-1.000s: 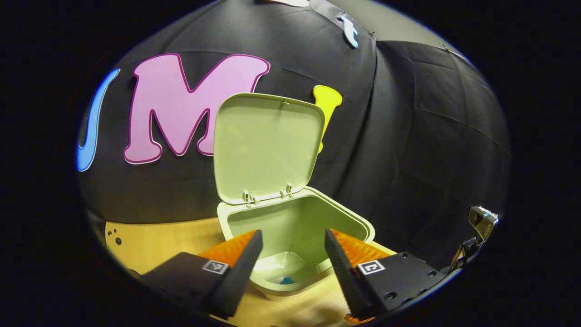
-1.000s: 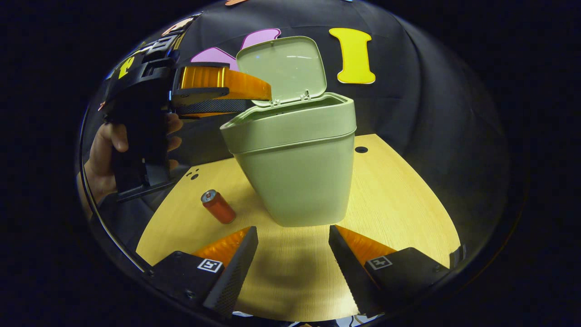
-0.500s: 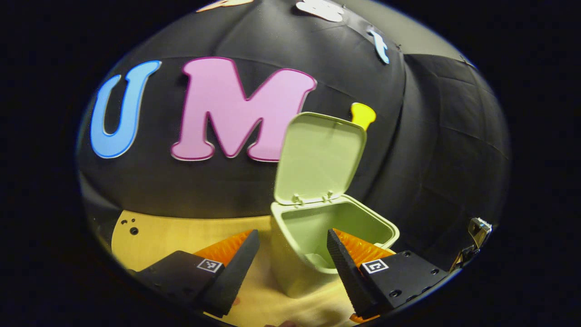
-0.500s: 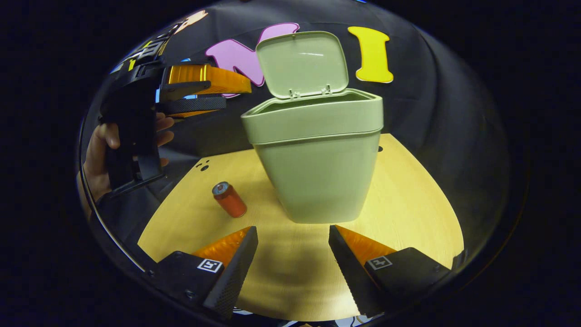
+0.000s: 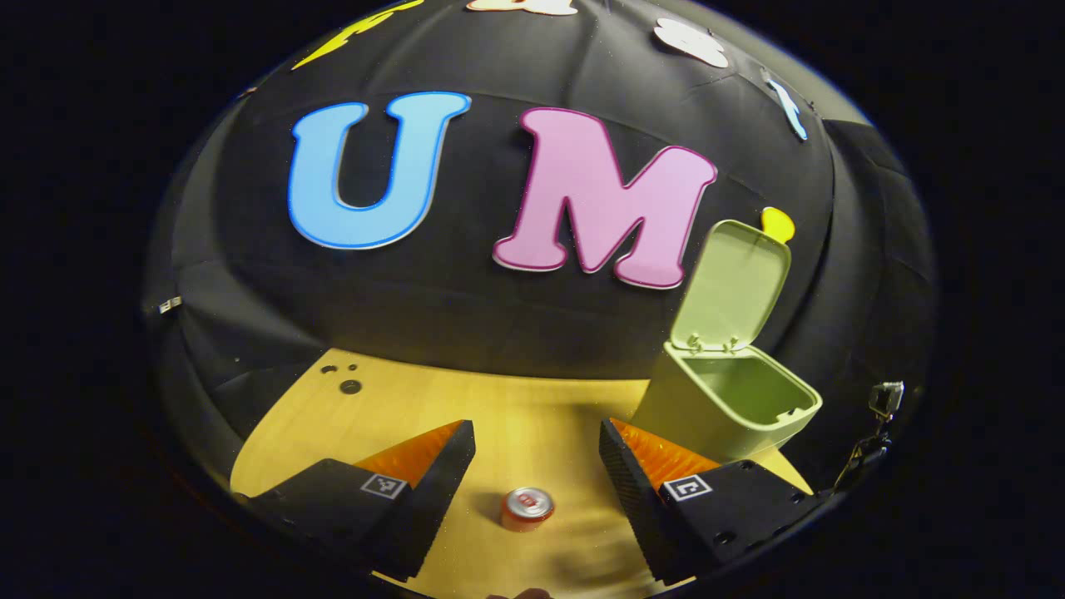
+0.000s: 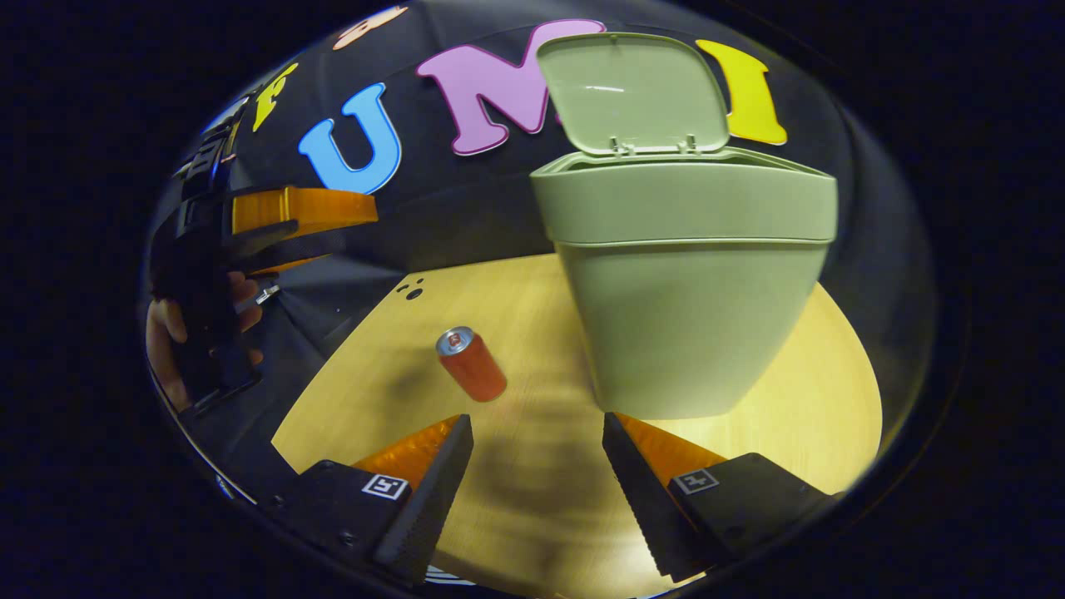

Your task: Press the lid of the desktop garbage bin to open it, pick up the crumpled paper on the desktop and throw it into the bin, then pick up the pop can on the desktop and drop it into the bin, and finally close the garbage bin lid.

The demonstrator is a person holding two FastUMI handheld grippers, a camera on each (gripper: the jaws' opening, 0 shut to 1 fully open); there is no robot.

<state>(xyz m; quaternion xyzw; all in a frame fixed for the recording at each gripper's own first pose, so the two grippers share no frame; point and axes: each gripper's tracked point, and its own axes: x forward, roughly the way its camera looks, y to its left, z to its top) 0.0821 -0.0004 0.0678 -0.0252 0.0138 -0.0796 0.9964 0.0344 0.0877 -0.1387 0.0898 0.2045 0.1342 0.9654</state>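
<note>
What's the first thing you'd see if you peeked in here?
The big green garbage bin stands on the wooden desktop with its lid flipped straight up. Left of it in the right gripper view stands a small red pop can, with the left hand-held gripper hovering open above it.

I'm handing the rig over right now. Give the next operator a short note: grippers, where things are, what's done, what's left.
Left gripper: open, empty, hovering above the can.
Right gripper: open, empty, low over the table, facing the front of the bin.
Can stands upright on the table, left of the bin, untouched.
Bin lid is up. No crumpled paper lies on the table in either view; whether it is in the bin can't be told.
Left: grasp the can, drop it in the bin, close the lid.
</note>
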